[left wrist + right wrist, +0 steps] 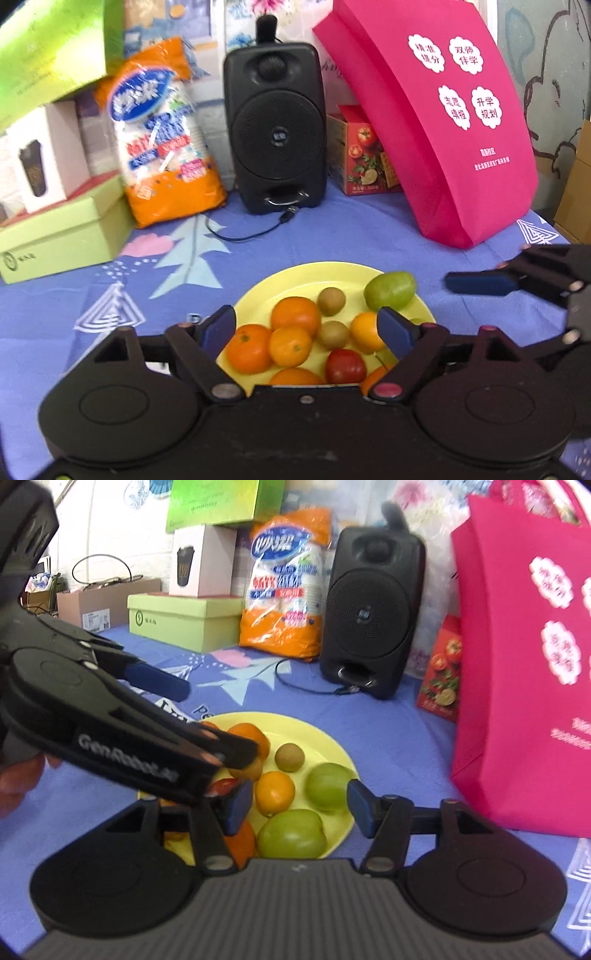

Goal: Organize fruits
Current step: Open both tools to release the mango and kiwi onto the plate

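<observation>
A yellow plate (295, 277) (332, 749) on the blue cloth holds several oranges (295, 315), two kiwis (331, 301), a red apple (345, 366) and green apples (389, 290) (291, 834). My left gripper (308, 326) is open and empty, its fingers just above the near side of the plate, over the oranges; it also shows in the right wrist view (207, 716). My right gripper (297, 806) is open and empty above the plate's near edge by the green apples. One of its fingers (476, 282) shows at the right of the left wrist view.
A black speaker (275, 129) with a trailing cable (243, 234) stands behind the plate. A pink bag (443, 122), a red tomato box (364, 155), an orange-white pack (162, 136) and green boxes (62, 236) line the back and sides.
</observation>
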The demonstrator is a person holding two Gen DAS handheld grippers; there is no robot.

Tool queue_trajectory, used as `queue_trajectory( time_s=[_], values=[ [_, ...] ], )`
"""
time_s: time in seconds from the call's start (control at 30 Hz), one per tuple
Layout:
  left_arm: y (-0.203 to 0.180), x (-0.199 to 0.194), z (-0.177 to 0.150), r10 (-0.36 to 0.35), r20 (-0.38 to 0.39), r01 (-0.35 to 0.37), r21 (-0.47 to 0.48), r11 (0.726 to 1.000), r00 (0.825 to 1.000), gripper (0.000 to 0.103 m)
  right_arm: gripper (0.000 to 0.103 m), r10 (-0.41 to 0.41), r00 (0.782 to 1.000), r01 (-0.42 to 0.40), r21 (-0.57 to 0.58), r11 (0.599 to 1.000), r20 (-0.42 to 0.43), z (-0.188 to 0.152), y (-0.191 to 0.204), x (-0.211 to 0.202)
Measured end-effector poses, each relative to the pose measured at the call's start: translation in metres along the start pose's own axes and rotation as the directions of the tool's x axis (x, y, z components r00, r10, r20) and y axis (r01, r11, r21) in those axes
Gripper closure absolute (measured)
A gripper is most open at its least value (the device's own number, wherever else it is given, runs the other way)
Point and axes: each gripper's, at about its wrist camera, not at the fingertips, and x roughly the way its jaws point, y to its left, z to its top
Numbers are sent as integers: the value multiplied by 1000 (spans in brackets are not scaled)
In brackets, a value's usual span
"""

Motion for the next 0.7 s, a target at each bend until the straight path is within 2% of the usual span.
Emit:
queue_trajectory(
  time_s=[0.03,0.07,0.17,0.23,0.3,0.43,0.53,0.6,0.7],
  values=[
    [1,-5,-3,20,3,-20,3,1000,1000,11,43,-2,1000,2,6,1000,8,-1,-1,-6],
    [1,-10,-6,40,7,-40,6,999,999,0,42,-6,1000,5,16,1000,17,-2,-1,-13],
    [2,-28,-18,52,23,-52,3,999,998,0,33,-14,999,12,54,998,45,-10,-2,-34],
    [4,-43,-28,50,25,-49,-16,999,998,0,20,-12,998,6,87,996,67,-16,0,-50],
    [8,-56,-36,51,19,-50,-47,998,999,0,12,-23,996,12,121,993,85,-24,4,-63],
    [15,-75,-53,81,-4,-81,-119,990,997,0,2,-35,994,10,226,974,105,-40,12,-86],
    [21,-87,-61,115,-28,-118,-164,979,993,0,0,-29,996,-1,330,944,85,-49,14,-94],
    [23,-97,-65,154,-17,-154,-167,974,988,0,0,-29,998,6,383,924,55,-52,15,-96],
    [24,-112,-69,197,-9,-196,-160,967,980,0,0,-74,997,64,427,902,8,-52,19,-101]
  ],
)
